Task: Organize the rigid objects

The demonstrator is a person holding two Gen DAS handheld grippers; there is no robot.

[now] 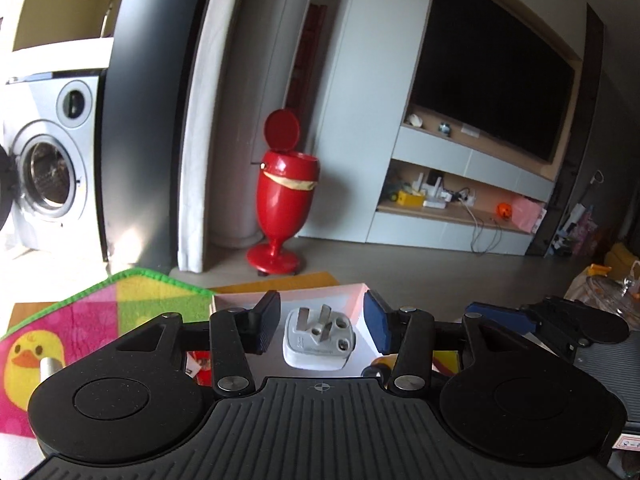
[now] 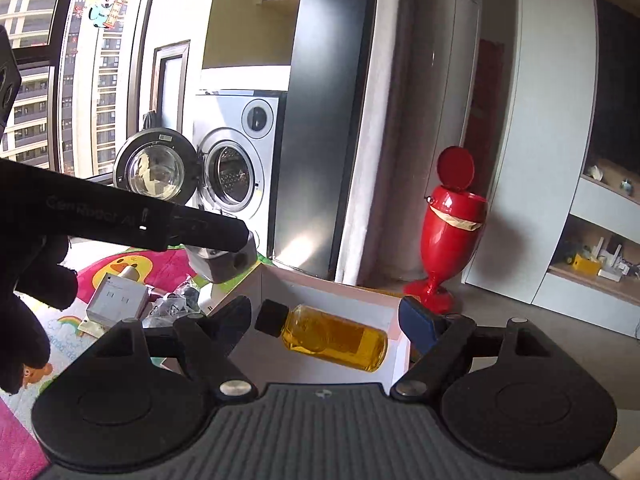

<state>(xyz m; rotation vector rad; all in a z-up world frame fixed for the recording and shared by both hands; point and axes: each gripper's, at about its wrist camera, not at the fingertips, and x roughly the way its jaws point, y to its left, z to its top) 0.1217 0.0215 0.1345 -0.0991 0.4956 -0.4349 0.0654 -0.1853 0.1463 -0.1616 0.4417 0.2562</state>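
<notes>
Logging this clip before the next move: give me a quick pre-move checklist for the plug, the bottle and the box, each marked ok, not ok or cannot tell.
1. The white plug adapter sits between the left gripper fingers: ok.
2. Its pads press on the adapter: cannot tell.
3. The yellow bottle lies in the white box: ok.
4. The right gripper is clear of the bottle: ok, a gap shows at the blue pad.
5. The black cap is on the bottle: ok.

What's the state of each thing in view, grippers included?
Left gripper: open, nothing gripped.
Right gripper: open, nothing gripped.
White plug adapter: lying in the box, prongs up.
Amber bottle: capped, on its side.
Washing machine door: open.
Red bin lid: up.
</notes>
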